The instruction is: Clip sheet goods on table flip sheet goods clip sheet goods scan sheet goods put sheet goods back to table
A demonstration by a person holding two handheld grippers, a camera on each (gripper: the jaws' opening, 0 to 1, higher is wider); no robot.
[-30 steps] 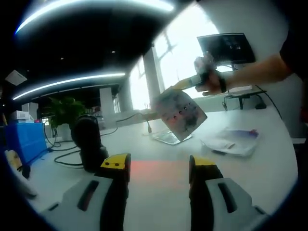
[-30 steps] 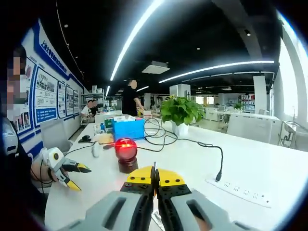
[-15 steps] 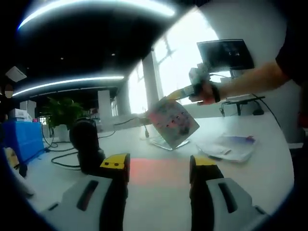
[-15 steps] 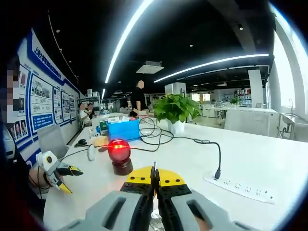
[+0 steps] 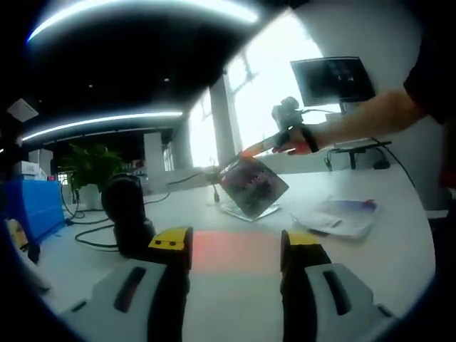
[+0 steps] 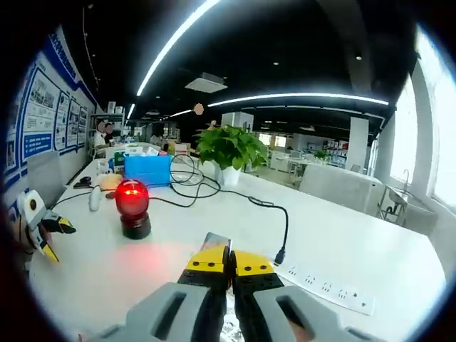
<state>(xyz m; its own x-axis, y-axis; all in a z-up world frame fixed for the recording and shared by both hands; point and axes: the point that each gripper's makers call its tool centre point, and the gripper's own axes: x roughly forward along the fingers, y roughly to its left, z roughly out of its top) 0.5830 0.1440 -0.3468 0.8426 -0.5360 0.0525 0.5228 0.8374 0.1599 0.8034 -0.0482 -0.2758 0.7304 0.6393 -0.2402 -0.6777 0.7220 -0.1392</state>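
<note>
L gripper [image 5: 235,249]: jaws apart, nothing between them, low over the white surface [image 5: 385,249]. A reddish glow patch lies on the surface just ahead of the jaws.

R gripper, in L gripper view [image 5: 265,144]: comes in from the right, held in a person's hand [image 5: 296,137], above the surface. Its jaws are clenched on the upper edge of the sheet [image 5: 253,187]. Sheet hangs tilted, printed face toward the camera, clear of the surface. Print too blurred to read.

R gripper view: own jaws [image 6: 220,262] pressed together, with a thin edge of the sheet [image 6: 216,241] sticking up between the tips.

Other items:
- Scanner w/ red lamp [image 6: 132,208] standing on the surface, ahead-left of the R jaws; same unit appears as a dark shape [image 5: 128,217] left of the L jaws.
- More packets lying flat on the surface, right side [image 5: 338,212].
- Power strip [image 6: 324,288] w/ black cable, right of the R jaws.
- Potted plant [image 6: 228,151] and blue box [image 6: 146,169] at the far end.
- Monitor [image 5: 333,77] behind the hand.
</note>
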